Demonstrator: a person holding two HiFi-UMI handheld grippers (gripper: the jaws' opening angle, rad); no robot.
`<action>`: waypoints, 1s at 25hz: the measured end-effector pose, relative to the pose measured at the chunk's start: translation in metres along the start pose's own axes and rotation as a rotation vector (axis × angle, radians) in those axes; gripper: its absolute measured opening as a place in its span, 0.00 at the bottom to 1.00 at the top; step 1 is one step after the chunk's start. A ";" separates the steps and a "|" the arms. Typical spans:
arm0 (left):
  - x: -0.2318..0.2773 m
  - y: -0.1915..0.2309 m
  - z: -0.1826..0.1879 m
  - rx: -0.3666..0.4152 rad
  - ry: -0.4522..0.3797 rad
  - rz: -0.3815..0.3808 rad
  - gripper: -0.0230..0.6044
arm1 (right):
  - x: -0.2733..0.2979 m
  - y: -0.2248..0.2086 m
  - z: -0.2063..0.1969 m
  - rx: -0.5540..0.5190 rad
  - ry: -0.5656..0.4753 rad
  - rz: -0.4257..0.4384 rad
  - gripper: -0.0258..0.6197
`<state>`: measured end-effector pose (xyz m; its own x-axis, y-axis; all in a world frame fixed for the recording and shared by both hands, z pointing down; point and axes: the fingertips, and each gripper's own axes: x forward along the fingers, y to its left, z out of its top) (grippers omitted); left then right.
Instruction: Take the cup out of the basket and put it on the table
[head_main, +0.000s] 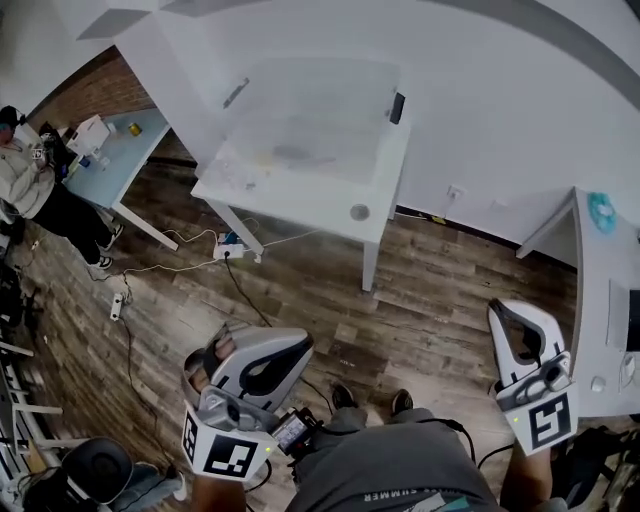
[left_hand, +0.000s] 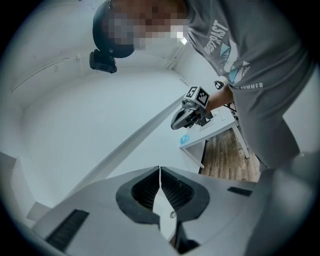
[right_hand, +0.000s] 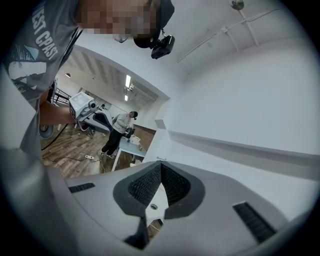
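Observation:
A translucent basket (head_main: 310, 110) stands on a white table (head_main: 290, 195) across the wooden floor in the head view. I cannot make out the cup inside it. My left gripper (head_main: 298, 346) is low at the left, far short of the table, with its jaws together and nothing between them (left_hand: 160, 170). My right gripper (head_main: 500, 312) is at the right, also away from the table, its jaws closed on nothing (right_hand: 160, 165). Each gripper view shows the other gripper: the right gripper (left_hand: 175, 124) and the left gripper (right_hand: 92, 116).
A small round object (head_main: 360, 212) lies near the table's front corner. Cables and a power strip (head_main: 235, 250) lie on the floor under the table. A person (head_main: 30, 175) sits at a blue table at far left. A white desk (head_main: 600, 300) stands close to my right gripper.

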<state>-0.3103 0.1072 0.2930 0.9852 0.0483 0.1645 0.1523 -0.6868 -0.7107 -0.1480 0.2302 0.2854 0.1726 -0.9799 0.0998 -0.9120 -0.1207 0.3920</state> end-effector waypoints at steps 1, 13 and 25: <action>0.002 0.004 -0.004 -0.002 -0.017 -0.009 0.06 | 0.003 0.000 0.002 -0.003 0.005 -0.016 0.05; 0.069 0.005 0.013 0.020 -0.102 -0.103 0.06 | -0.019 -0.050 -0.029 -0.132 0.126 -0.132 0.05; 0.194 -0.032 0.079 0.052 -0.052 -0.137 0.06 | -0.058 -0.165 -0.091 -0.173 0.114 -0.077 0.05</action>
<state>-0.1182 0.1953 0.2936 0.9573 0.1775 0.2282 0.2886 -0.6325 -0.7188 0.0267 0.3212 0.2981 0.2893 -0.9434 0.1620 -0.8189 -0.1563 0.5522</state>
